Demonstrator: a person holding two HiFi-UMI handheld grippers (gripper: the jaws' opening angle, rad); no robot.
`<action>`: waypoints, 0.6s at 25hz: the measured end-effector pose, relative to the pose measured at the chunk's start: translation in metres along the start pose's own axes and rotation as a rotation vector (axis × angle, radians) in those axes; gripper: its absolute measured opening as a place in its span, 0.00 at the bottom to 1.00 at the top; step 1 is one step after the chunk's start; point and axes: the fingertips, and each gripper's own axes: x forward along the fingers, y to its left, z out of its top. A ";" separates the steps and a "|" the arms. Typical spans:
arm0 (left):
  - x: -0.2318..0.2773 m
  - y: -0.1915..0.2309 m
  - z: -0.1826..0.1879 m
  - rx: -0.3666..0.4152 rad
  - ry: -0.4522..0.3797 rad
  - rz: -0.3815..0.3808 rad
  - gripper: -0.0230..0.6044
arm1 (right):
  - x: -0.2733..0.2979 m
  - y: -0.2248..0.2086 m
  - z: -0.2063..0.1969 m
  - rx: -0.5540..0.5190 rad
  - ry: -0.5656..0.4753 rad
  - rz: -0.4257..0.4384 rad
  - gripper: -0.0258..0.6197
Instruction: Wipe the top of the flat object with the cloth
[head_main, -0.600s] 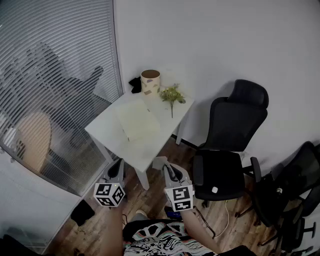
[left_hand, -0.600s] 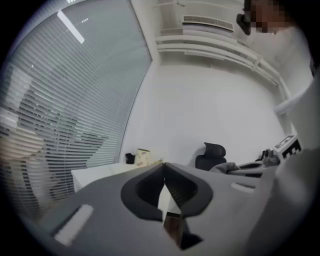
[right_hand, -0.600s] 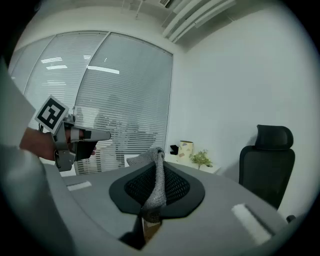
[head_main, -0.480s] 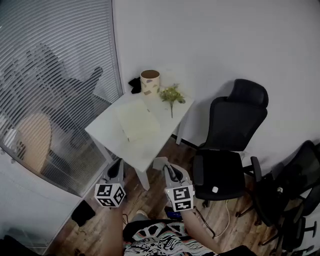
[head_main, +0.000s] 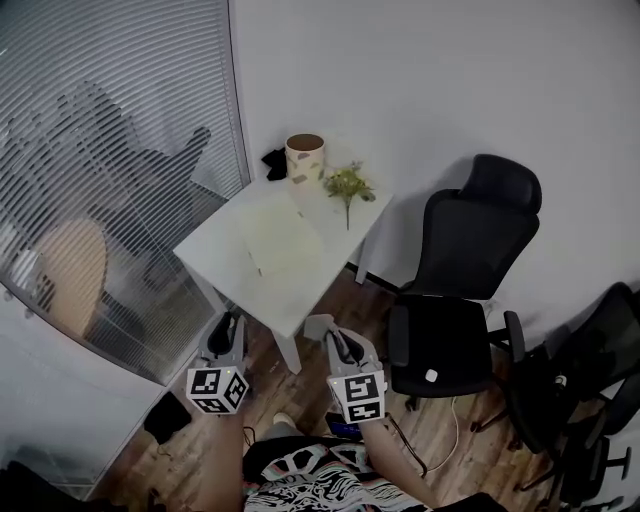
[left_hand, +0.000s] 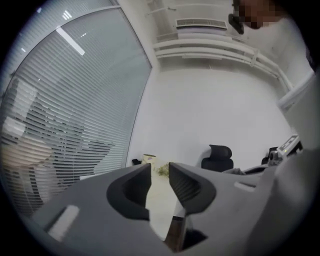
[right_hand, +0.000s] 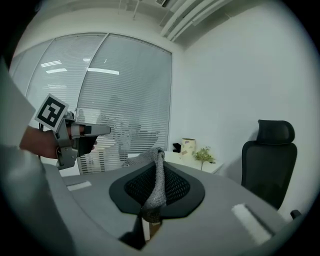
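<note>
A pale flat board (head_main: 283, 240) lies on the small white table (head_main: 222, 250), which stands well ahead of both grippers. My left gripper (head_main: 226, 340) hovers over the wooden floor short of the table's near corner. Its jaws stand a little apart with nothing between them, and the table (left_hand: 159, 200) shows through the gap. My right gripper (head_main: 337, 340) is beside it, shut on a grey knitted cloth (right_hand: 157, 185) that drapes over the jaws. The cloth (head_main: 318, 325) shows as a grey flap in the head view. The left gripper (right_hand: 95, 132) also appears at the left of the right gripper view.
At the table's far end stand a patterned cup (head_main: 305, 157), a small green plant (head_main: 347, 187) and a dark object (head_main: 275, 160). A black office chair (head_main: 460, 290) is right of the table, more chairs (head_main: 585, 400) farther right. Blinds (head_main: 110, 160) cover the glass wall on the left.
The head view has shifted slightly, so the table sits a bit higher and to the right. Both grippers keep nearly the same pose, and the cloth stays held.
</note>
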 end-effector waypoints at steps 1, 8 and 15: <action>-0.001 0.000 0.000 -0.006 -0.001 -0.003 0.22 | 0.000 -0.001 -0.001 0.005 -0.002 -0.002 0.07; 0.001 0.009 -0.005 0.024 0.046 0.004 0.22 | 0.015 -0.005 -0.003 0.059 -0.004 0.000 0.07; 0.029 0.024 -0.018 0.005 0.062 0.007 0.22 | 0.044 -0.010 -0.013 0.059 0.029 0.019 0.07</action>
